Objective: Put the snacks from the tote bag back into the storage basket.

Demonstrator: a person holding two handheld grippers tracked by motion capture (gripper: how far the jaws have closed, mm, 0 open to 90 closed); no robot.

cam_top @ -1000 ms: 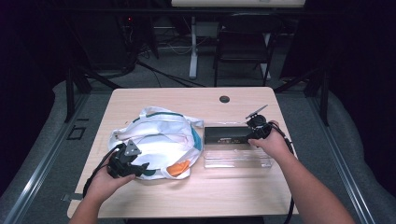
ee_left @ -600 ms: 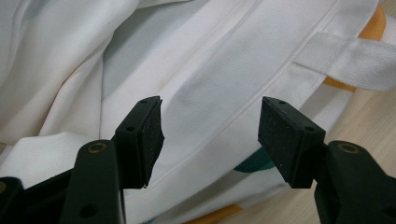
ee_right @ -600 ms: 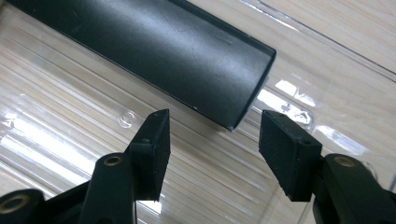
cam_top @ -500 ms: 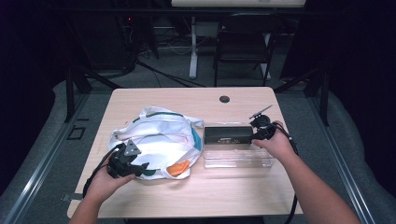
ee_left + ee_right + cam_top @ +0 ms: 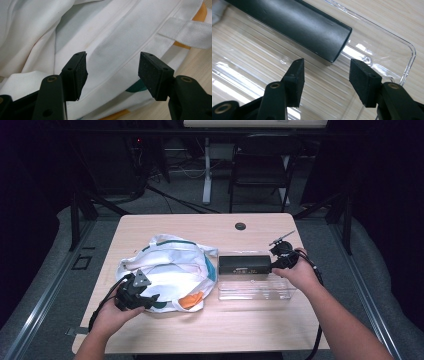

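Overhead, the left gripper (image 5: 150,298) rests at the near edge of a white tote bag (image 5: 170,270), while the right gripper (image 5: 276,261) sits at the right end of a black box (image 5: 244,264) lying in a clear plastic tray (image 5: 255,292) just right of the bag.

Next, the left gripper view: its jaws stand apart over the bag's hem (image 5: 120,67), pinching nothing.

Lastly, the right gripper view: the jaws, just closing slightly, remain apart just short of the box's end (image 5: 337,47), nothing between them, above the tray (image 5: 407,57).
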